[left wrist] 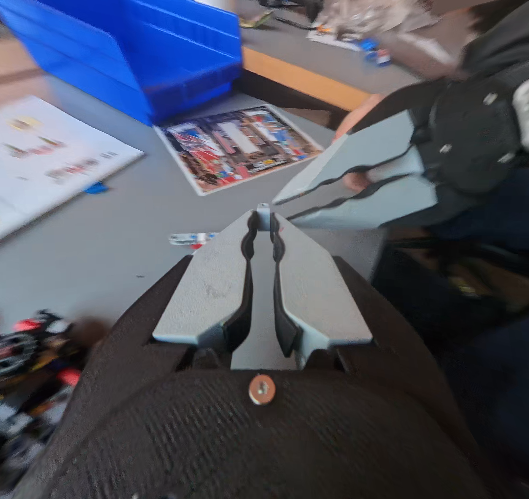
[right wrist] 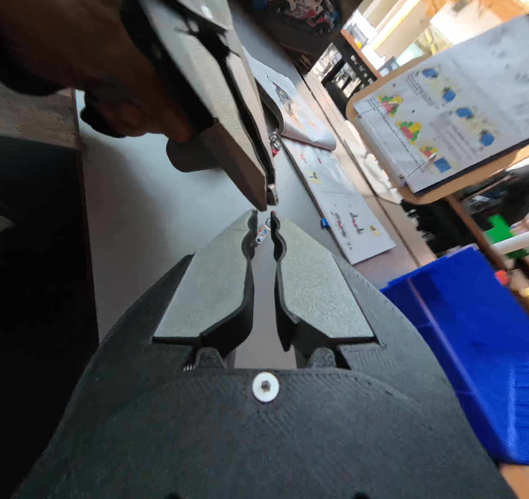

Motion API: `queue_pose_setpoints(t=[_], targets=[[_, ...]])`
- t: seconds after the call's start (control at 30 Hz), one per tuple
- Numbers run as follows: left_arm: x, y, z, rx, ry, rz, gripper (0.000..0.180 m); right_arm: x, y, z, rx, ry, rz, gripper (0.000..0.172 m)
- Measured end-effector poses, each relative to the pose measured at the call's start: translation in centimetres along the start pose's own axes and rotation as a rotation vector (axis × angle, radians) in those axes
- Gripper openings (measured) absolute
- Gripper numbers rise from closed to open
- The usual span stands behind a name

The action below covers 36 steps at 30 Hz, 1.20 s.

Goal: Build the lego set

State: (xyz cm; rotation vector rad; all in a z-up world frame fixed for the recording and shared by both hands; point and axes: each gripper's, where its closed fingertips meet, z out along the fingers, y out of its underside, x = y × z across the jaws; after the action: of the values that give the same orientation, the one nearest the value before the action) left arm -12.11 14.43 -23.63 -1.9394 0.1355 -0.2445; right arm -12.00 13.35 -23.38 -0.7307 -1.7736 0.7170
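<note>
wrist cams, close, facing, shared table [left wrist: 86,256]

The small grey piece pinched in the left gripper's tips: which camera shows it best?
The left wrist view: the small grey piece sits centred between the left gripper pads, facing the camera. The right wrist view catches it only edge-on, small and shadowed, at that gripper's tip.

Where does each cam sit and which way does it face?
Left wrist view: on the left gripper, facing along its jaws, shut on a small grey piece, over the grey table; right gripper and a hand show.
Right wrist view: on the right gripper, facing the left gripper.
Shared: blue bin, instruction sheet.
</note>
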Motion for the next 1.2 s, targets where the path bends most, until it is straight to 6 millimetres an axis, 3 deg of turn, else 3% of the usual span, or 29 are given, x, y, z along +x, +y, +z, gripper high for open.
queue_pose_setpoints(t=[0.1,0.17,0.23,0.4,0.57,0.83,1.0,1.1,1.2], targets=[[-1.6,-0.6,-0.5,0.023,-0.229,0.259,0.005,1.0,0.2,-0.1,0.023,-0.098,0.338,0.004],[-1.9,-1.3,-0.8,0.039,-0.353,0.421,0.005,1.1,-1.2,-0.3,0.108,-0.227,0.617,0.02],[-2.1,-1.6,-0.9,0.035,-0.467,0.568,0.005,1.3,-2.2,-0.4,0.168,-0.308,0.828,0.021],[-2.1,-1.6,-0.5,0.015,-0.611,0.758,0.005,0.5,-1.7,0.6,0.13,-0.325,1.022,0.021],[-1.3,-1.5,-0.1,0.039,-0.582,0.779,0.005,1.0,-1.2,0.6,0.186,-0.332,1.117,0.029],[0.0,-1.1,0.6,0.057,-0.525,0.744,0.005,0.9,-0.4,0.2,0.159,-0.352,1.069,0.011],[0.5,-0.5,1.1,0.041,-0.412,0.597,0.008,0.7,0.3,0.0,0.115,-0.379,1.02,0.01],[0.7,0.4,1.3,-0.031,-0.33,0.525,0.015,0.7,1.5,-0.3,0.038,-0.384,0.953,0.011],[0.4,0.9,0.5,-0.14,-0.216,0.415,0.02,0.1,4.1,-0.7,-0.122,-0.418,0.868,0.011]])
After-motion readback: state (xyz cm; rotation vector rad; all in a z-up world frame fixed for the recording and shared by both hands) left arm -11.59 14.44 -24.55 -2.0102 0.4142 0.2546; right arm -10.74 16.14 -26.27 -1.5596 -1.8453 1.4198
